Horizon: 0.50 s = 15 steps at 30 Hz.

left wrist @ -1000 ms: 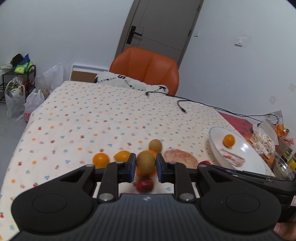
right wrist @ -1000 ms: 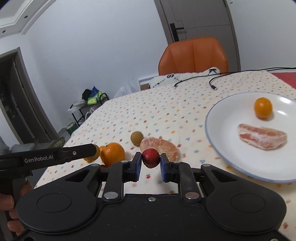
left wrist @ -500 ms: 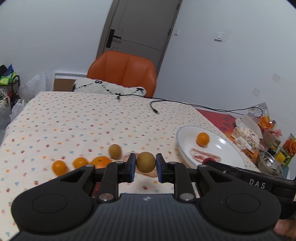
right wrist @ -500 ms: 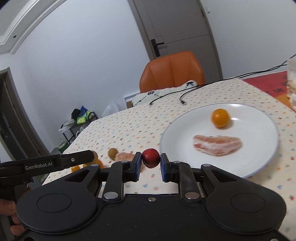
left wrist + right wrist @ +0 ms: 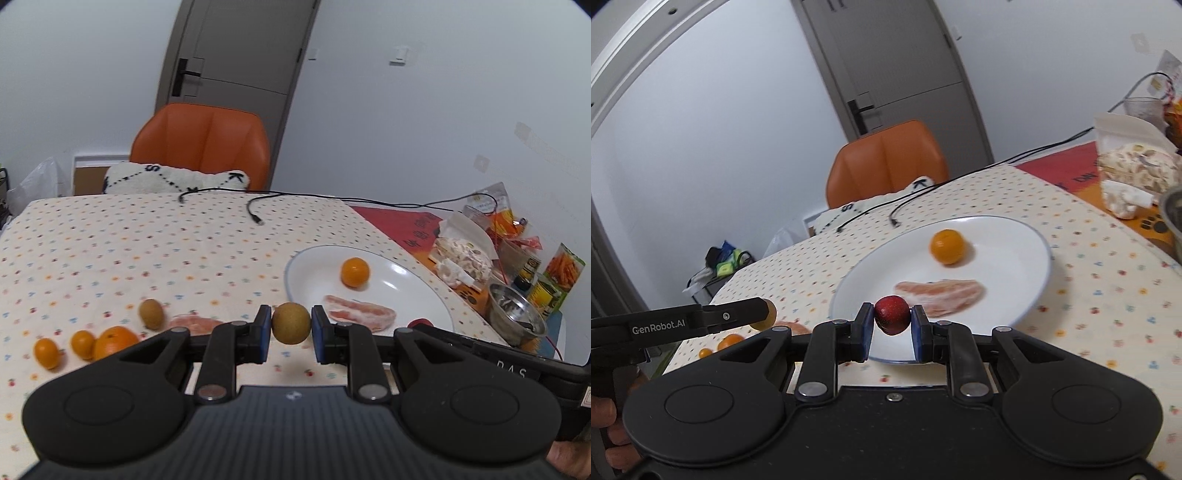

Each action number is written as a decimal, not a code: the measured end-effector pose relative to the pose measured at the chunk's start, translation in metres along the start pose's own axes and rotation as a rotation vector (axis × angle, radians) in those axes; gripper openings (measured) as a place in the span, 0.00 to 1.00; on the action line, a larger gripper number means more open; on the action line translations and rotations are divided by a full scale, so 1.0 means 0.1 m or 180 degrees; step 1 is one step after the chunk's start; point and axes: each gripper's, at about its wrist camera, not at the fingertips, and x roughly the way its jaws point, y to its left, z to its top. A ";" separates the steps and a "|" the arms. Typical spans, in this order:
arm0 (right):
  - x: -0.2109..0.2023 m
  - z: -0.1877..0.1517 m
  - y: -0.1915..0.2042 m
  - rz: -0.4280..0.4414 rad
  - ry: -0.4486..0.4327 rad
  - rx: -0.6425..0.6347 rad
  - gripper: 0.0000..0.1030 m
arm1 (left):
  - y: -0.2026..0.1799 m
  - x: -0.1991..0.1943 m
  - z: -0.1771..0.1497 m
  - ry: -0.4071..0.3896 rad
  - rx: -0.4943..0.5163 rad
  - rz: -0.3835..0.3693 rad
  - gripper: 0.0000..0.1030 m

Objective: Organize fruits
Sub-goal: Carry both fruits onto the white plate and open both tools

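- The left gripper [image 5: 291, 324] is clamped on a round, dull brown-green fruit [image 5: 291, 323] with a rough, matte skin, held above the bench [image 5: 147, 236] just short of the white plate's [image 5: 417, 291] near rim.
- The right gripper [image 5: 891, 321] pinches a small, glossy red fruit [image 5: 891, 319] over the near part of the white plate.
- On the plate lie a small orange citrus [image 5: 947, 246], smooth and round, and a peeled, pale pink citrus segment [image 5: 940, 293], well apart from each other.
- On the dotted cloth to the left sit a second brown fruit [image 5: 151, 314], another peeled segment [image 5: 195, 323] partly hidden by the gripper, one larger orange [image 5: 114, 341] and two small oranges [image 5: 83, 344] [image 5: 47, 353] in a row.
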 end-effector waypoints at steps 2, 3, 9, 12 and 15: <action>-0.02 0.00 -0.07 -0.0027 -0.0020 0.0035 0.19 | -0.07 0.04 0.01 0.0014 0.0028 -0.0032 0.21; -0.03 0.01 -0.10 -0.0040 -0.0027 0.0044 0.19 | -0.11 0.07 0.01 0.0022 0.0045 -0.0049 0.21; -0.08 0.04 -0.26 -0.0115 -0.0089 0.0109 0.20 | -0.34 0.22 0.07 0.0075 0.0172 -0.0169 0.21; -0.11 0.06 -0.30 -0.0134 -0.0142 0.0123 0.20 | -0.45 0.29 0.10 0.0094 0.0204 -0.0213 0.21; -0.13 0.07 -0.33 -0.0151 -0.0188 0.0131 0.27 | -0.53 0.34 0.10 0.0103 0.0212 -0.0186 0.23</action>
